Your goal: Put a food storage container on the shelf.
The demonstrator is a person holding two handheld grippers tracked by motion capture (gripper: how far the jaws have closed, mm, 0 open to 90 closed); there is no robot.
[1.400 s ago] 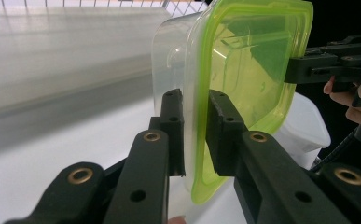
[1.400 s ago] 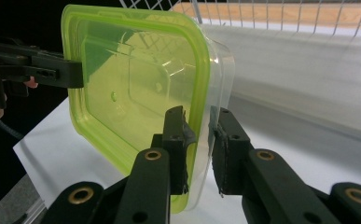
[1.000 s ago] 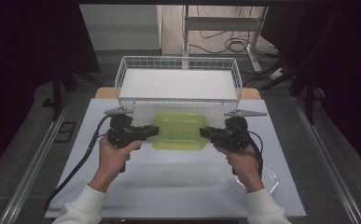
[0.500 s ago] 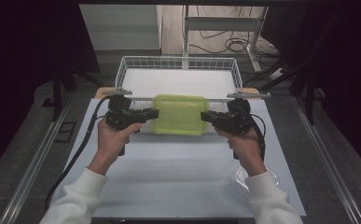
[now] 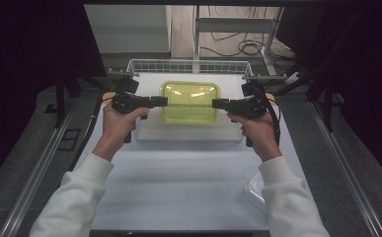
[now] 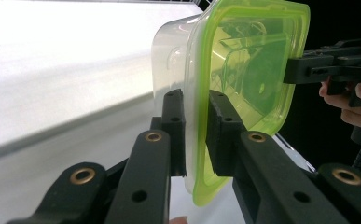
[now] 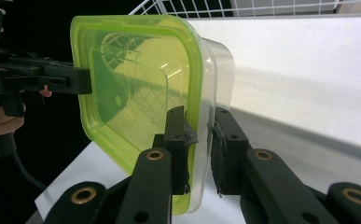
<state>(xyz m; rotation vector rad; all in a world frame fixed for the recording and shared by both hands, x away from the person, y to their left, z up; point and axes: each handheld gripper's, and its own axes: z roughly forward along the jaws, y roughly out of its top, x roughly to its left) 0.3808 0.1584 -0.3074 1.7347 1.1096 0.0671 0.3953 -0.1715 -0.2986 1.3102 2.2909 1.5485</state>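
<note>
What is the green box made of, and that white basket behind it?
The green box looks like see-through glossy plastic: the basket's wires show through it. The white basket seems to be coated metal wire, a thin open grid.

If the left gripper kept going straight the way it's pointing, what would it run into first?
The left gripper points across at the right gripper, and its jaws already clamp the rim of the clear plastic container with the yellow-green lid. Pushing on, it would likely press into that container's side first.
</note>
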